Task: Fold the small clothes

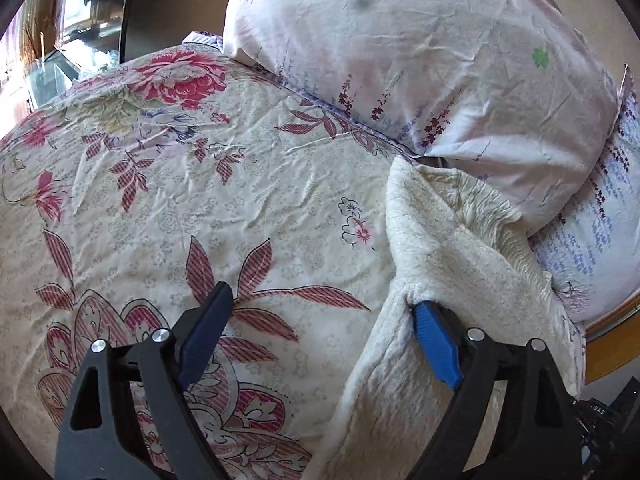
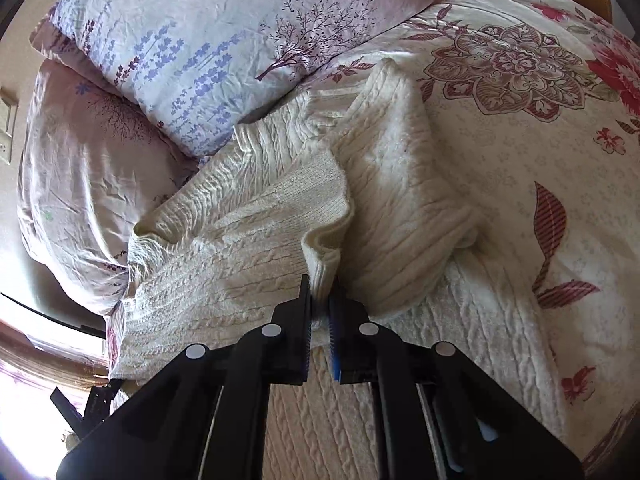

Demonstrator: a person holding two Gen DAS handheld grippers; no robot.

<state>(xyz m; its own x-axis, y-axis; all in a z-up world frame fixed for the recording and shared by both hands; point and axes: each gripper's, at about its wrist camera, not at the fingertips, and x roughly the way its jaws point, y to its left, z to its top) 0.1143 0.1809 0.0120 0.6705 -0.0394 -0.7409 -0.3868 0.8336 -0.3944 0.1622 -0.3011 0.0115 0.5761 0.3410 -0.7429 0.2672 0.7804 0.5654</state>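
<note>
Left gripper: my left gripper [image 1: 324,312] is spread wide over the floral bedspread [image 1: 160,200] — nothing pinched between the pads.
Left contact: its right-hand blue pad [image 1: 434,344] pokes up against the underside of a fold of the cream cable-knit sweater [image 1: 440,248]; the other pad hangs over bare bedspread.
Right gripper: my right gripper [image 2: 320,300] is pressed together on a ribbed edge of the sweater [image 2: 360,184] — looks like a cuff or hem, I cannot tell which.
Sweater, right wrist view: lies bunched on the bedspread [image 2: 540,128], one knit panel flat under the gripper, another part humped to the right of the pinched edge.
Sweater vs pillows: its far end butts against the lavender-print pillow [image 2: 192,40]; a second pale pillow [image 2: 80,152] sits left of that one, partly under it.
Sweater, left wrist view: it sits at the right of the bedspread, just below the big pale pillow [image 1: 420,52]; the lavender-print one [image 1: 600,232] shows further right.
Bed edge: a strip of wooden bed frame [image 1: 612,332] shows beyond the sweater, low right in the left wrist view.
Background: window [image 1: 88,8] with bright light far left of the pillows.
</note>
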